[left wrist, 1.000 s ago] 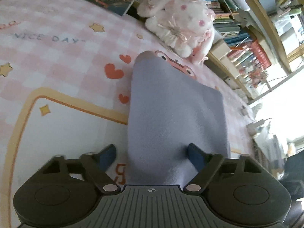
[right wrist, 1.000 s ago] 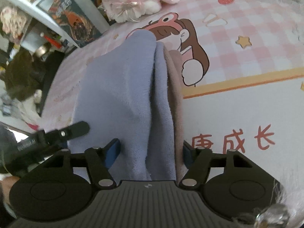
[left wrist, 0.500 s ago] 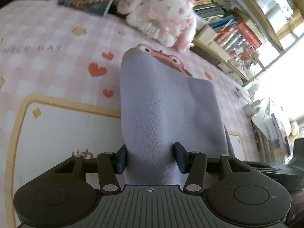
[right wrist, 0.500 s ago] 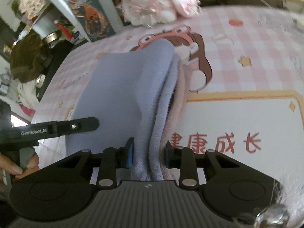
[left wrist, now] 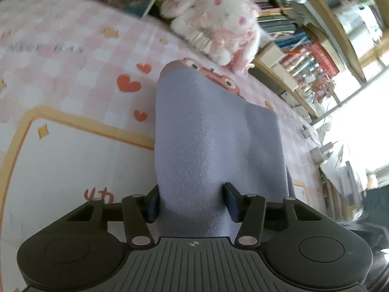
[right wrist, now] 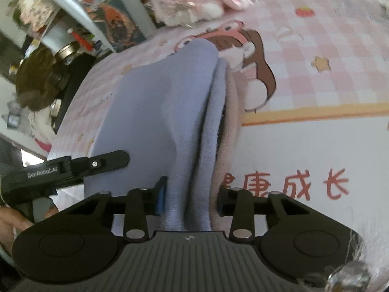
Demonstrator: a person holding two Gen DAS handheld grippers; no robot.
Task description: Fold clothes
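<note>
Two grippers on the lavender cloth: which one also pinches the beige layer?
The right gripper. Its pads clamp bunched lavender cloth plus a beige layer; the left gripper, jaws closing, has only smooth lavender between its pads.

The left tongs (left wrist: 193,200) are pointing steeply downward, their jaws closing on the lavender cloth (left wrist: 214,141) bunched between them. The right tongs (right wrist: 189,202) are angling down likewise, pinching folded layers. A hand (right wrist: 11,226) is gripping the left handle at near left.
</note>
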